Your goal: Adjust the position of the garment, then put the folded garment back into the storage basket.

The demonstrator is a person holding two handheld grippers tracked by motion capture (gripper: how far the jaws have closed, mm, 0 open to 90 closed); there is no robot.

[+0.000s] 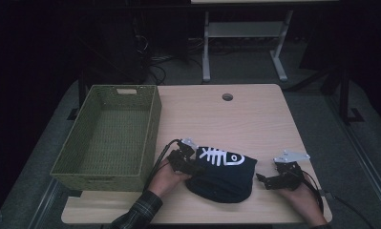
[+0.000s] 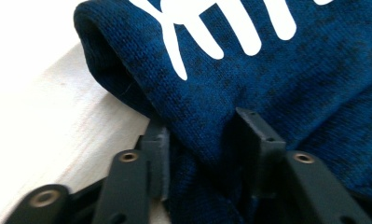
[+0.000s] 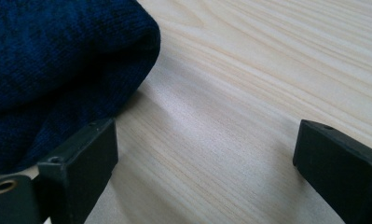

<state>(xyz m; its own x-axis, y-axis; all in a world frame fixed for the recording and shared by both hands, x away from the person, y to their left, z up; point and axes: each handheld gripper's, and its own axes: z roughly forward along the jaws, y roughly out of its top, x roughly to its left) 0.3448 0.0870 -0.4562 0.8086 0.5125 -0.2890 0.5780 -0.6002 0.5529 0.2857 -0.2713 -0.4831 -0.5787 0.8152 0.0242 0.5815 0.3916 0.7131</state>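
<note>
1. High view has the wooden table (image 1: 255,114) as the biggest thing going, with a green woven basket (image 1: 152,125) sitting empty on its left side.
2. Next down: a folded dark blue sweater (image 1: 224,179) with a white fish-bone print, lying near the front edge between the two hands, just right of the basket.
3. Left gripper (image 1: 187,162) is at the sweater's left edge. In the left gripper view its jaws sit partly closed around a fold of the knit (image 2: 202,121), cloth bunched between the pads, so it looks like a pinch on that edge (how firm is hard to say).
4. Right gripper (image 1: 269,181) hovers just off the sweater's right side, jaws spread wide with nothing in them, only bare wood between them in the right gripper view.
5. Likely trouble: the left pinch probably has just the top layer, so a lift toward the basket could let the fold fall open and drag. With one side ungripped, the sweater may sag, snag the basket rim, or flop over the front edge.
</note>
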